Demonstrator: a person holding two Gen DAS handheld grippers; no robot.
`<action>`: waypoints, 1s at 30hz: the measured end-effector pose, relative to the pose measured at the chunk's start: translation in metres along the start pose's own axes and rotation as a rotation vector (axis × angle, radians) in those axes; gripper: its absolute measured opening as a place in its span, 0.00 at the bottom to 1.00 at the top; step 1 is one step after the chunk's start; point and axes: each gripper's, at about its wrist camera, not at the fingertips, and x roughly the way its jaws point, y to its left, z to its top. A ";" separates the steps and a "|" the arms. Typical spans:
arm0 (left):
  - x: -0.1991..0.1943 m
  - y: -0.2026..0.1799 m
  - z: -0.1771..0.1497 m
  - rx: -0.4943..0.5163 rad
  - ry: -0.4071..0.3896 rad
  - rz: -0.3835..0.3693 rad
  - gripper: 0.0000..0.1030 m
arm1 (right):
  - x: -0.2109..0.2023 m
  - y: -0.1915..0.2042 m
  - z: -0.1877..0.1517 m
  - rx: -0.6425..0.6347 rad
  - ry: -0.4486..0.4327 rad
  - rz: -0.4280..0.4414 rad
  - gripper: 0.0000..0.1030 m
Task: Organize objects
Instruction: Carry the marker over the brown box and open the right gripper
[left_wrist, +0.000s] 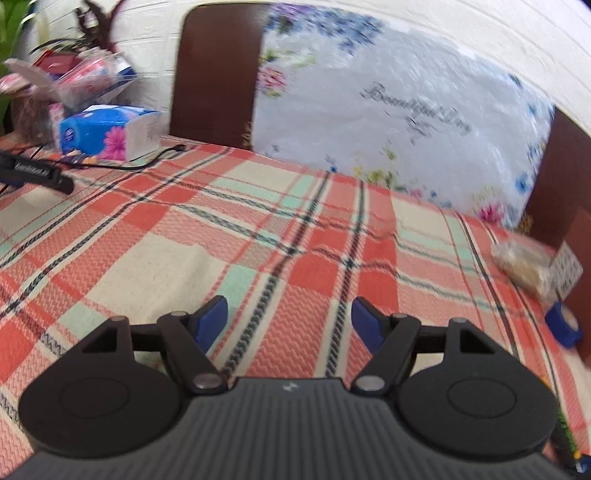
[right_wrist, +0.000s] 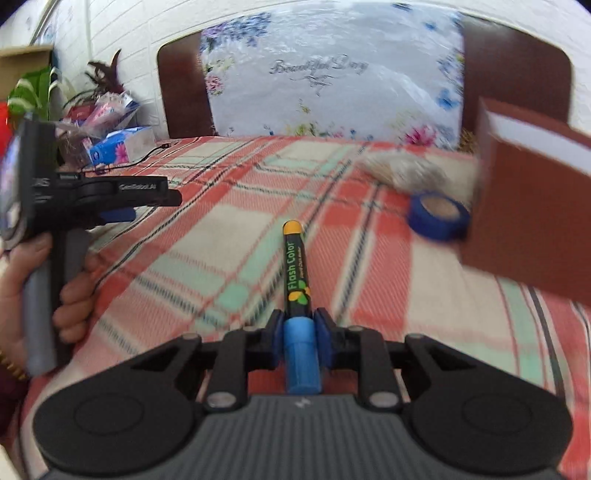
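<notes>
Marker (right_wrist: 297, 273), black-bodied with a blue cap and the words Flash Color down its side, is what's being moved just now, and it sits low in the middle of the right wrist view, pointing away up the frame.

Starting at the left of that view, the left gripper (right_wrist: 157, 205) is held up in the person's hand (right_wrist: 48, 291) over the checked tablecloth (right_wrist: 207, 236); in its own camera its blue fingers (left_wrist: 210, 317) stand wide apart with nothing between them.

Moving to the centre, the right gripper (right_wrist: 298, 332) is clamped on the marker at the cap end, so I'd judge this the carrying step, the marker lifted and on its way somewhere.

Further right lie a roll of blue tape (right_wrist: 437, 218) and, above it, a blurred pale bundle (right_wrist: 402, 171) I can't identify. At the far right edge stands a brown box (right_wrist: 524, 218), just beside the tape.

Next move, I'd guess, calls for swinging the marker rightward toward that box or the cluster there, then parting the fingers only once it's properly over the spot.
</notes>
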 end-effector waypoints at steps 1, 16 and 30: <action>-0.001 -0.009 0.000 0.053 0.029 0.008 0.75 | -0.007 -0.007 -0.004 0.042 0.011 0.020 0.19; -0.055 -0.162 -0.027 0.041 0.566 -0.543 0.26 | -0.050 -0.072 -0.033 0.446 -0.050 0.307 0.19; -0.087 -0.309 0.068 0.280 0.220 -0.633 0.22 | -0.097 -0.149 0.059 0.339 -0.455 0.031 0.19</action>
